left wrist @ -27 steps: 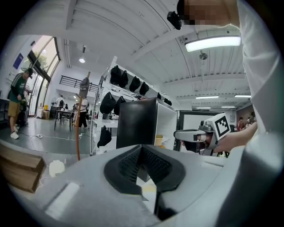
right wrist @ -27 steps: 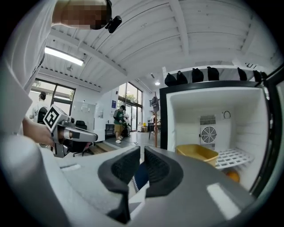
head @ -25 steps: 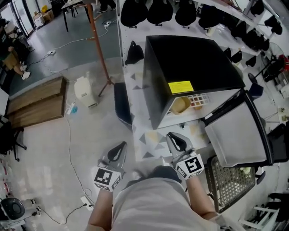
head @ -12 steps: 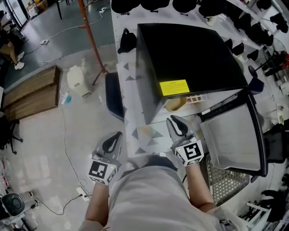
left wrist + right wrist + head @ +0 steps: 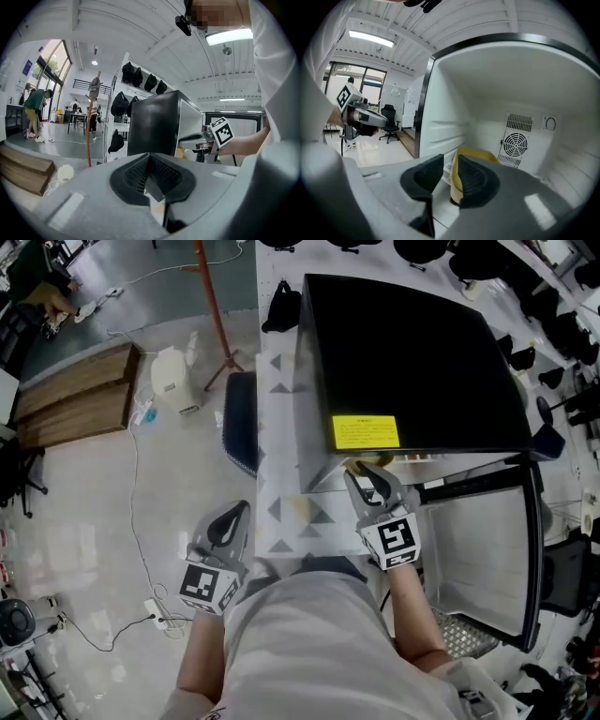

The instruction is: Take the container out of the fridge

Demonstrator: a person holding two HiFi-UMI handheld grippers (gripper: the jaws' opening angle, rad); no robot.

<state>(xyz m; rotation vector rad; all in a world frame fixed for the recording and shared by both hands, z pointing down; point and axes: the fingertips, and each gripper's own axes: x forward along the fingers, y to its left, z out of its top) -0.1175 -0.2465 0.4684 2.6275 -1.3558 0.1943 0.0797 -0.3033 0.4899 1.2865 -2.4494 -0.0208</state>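
Fridge (image 5: 403, 352) is open, yellow container (image 5: 480, 157) sits inside. My right gripper (image 5: 450, 173) jaws have just been opening, half apart, empty, just short of it. Left gripper (image 5: 151, 178) closed, empty. Grasp and pull-out remain.

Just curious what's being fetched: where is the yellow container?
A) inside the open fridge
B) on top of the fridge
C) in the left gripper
A: the yellow container sits inside the fridge, ahead of the right gripper, whose empty jaws have just been opening.
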